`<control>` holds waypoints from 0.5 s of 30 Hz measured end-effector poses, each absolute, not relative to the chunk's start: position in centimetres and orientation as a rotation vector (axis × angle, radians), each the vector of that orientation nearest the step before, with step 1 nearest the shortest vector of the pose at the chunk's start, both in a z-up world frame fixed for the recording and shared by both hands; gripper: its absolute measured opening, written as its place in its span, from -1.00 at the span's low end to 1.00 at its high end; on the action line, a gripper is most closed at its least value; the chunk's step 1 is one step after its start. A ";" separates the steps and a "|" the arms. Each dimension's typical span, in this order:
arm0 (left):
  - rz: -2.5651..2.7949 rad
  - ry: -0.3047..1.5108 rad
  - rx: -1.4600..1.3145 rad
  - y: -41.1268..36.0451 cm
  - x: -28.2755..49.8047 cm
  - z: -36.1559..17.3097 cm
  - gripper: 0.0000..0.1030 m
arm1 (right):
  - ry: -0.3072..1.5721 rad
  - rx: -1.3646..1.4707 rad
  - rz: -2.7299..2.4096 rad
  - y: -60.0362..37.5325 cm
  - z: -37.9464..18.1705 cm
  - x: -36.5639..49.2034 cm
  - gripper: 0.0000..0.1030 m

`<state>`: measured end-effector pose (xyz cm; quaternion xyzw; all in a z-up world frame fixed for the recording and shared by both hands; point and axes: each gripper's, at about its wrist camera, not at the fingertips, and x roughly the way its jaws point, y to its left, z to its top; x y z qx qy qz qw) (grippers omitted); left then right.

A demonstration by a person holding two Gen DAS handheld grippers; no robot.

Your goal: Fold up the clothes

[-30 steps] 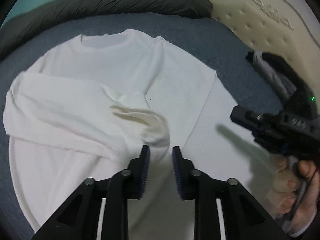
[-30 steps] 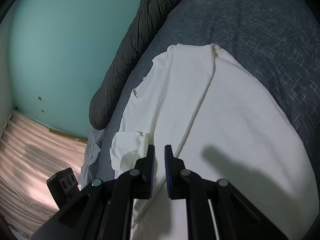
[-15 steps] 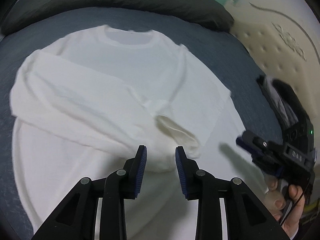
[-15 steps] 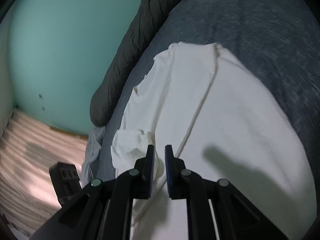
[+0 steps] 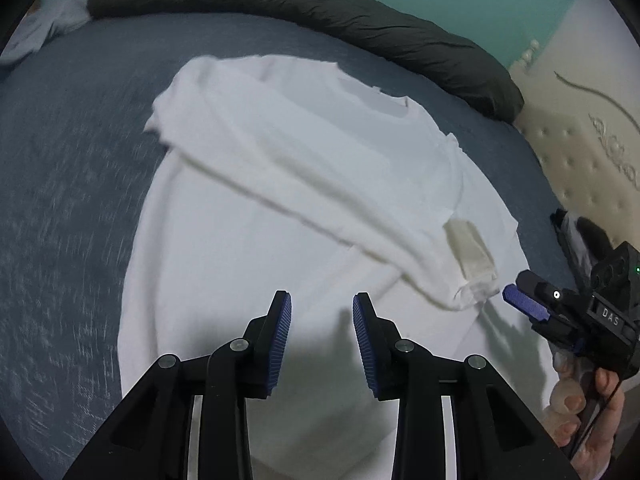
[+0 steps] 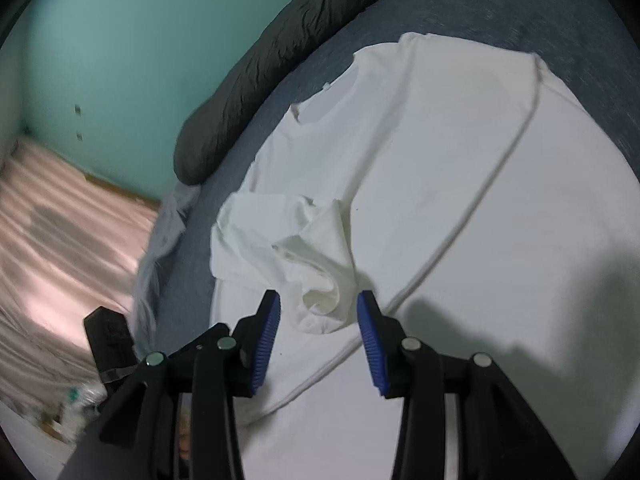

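Note:
A white long-sleeved shirt (image 5: 280, 208) lies face up on the dark blue bed (image 5: 60, 200), one sleeve folded diagonally across its chest. The sleeve's cuff (image 5: 472, 264) ends near the shirt's right edge. My left gripper (image 5: 322, 314) hovers open over the lower body of the shirt, nothing between its pads. My right gripper (image 6: 318, 314) points at the crumpled cuff (image 6: 320, 300); its jaws are opening and the cuff lies between the fingertips (image 6: 270, 320) without being pressed. In the left wrist view the right gripper (image 5: 524, 306) sits just right of the cuff, held by a hand (image 5: 580, 404).
A dark grey rolled duvet (image 5: 320, 12) runs along the far side of the bed. A cream padded headboard (image 5: 580, 128) stands at the right, with a dark item (image 5: 580, 232) beside it. A pale cloth (image 6: 160, 240) hangs off the bed's edge above the floor (image 6: 60, 240).
The right gripper went from shut to open and moved up to the sleeve cuff. The left gripper swung away from the cuff, which now lies to its right, and its jaws stand slightly wider.

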<state>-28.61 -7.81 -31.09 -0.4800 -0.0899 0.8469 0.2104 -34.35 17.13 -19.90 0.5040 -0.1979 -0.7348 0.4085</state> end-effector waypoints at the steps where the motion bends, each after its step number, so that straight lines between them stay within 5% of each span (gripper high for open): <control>1: 2.349 -0.256 -1.337 -8.1 -28.6 -31.3 -0.31 | -0.472 1.267 -1.870 16.7 -19.8 -34.1 -0.21; 15: 2.352 -0.310 -1.290 -9.6 -28.8 -31.3 -0.30 | -0.156 1.268 -2.047 12.5 -19.2 -33.8 -0.21</control>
